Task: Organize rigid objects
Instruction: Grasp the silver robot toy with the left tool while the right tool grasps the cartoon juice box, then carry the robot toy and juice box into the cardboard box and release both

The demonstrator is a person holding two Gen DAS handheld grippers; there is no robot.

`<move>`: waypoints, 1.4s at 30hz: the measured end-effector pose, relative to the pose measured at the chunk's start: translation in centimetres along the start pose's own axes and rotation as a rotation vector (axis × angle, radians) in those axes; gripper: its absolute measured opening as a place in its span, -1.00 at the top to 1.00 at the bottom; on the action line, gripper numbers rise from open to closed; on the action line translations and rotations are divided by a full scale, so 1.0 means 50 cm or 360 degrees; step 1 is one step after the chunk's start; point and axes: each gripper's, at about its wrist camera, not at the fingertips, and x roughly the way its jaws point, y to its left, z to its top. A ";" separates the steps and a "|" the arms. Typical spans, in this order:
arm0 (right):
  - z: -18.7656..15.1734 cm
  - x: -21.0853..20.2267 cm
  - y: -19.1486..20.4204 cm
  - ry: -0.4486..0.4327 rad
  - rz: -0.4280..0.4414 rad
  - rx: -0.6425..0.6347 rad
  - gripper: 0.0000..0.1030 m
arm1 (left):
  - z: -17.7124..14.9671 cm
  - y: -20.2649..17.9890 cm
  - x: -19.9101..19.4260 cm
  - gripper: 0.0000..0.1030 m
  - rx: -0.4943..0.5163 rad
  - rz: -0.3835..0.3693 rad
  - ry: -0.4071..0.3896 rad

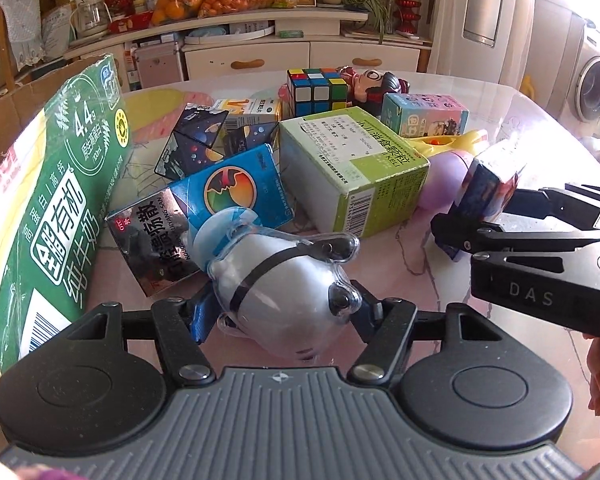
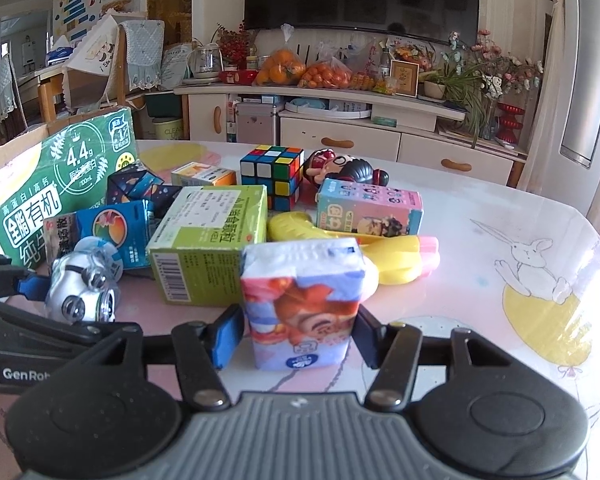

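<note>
A white panda-like toy (image 1: 284, 280) in a clear plastic shell lies on the table close in front of the left wrist camera. My left gripper (image 1: 282, 316) is shut on it, a pad against each side. From the right wrist the same toy (image 2: 80, 292) shows at the left, with a blue left-gripper pad (image 2: 32, 282) beside it. A colourful tissue pack (image 2: 300, 300) stands upright between the fingers of my right gripper (image 2: 296, 336). That gripper is open, its pads just off the pack's sides. The left wrist view has the pack (image 1: 486, 186) at the right.
A big green milk carton case (image 1: 60, 200) stands at the left. Behind the toy lie a blue medicine box (image 1: 228, 188), a green medicine box (image 1: 352, 168), a Rubik's cube (image 1: 316, 90), a pink-and-blue box (image 2: 368, 210) and a yellow toy (image 2: 396, 256). The table (image 2: 480, 320) shows bare at the right.
</note>
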 end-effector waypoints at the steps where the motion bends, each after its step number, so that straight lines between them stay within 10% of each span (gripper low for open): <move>1: 0.000 -0.002 -0.001 -0.0003 -0.0006 -0.0003 -0.10 | 0.001 -0.001 -0.001 -0.60 0.0005 0.0006 0.0006; 19: -0.011 -0.020 0.007 -0.0018 -0.0080 -0.0021 0.02 | 0.021 -0.022 -0.057 -0.59 -0.0050 -0.0119 -0.0046; 42: 0.082 -0.087 0.185 -0.0231 0.0019 -0.0221 0.02 | 0.086 0.145 -0.198 -0.59 -0.0326 -0.0130 -0.0345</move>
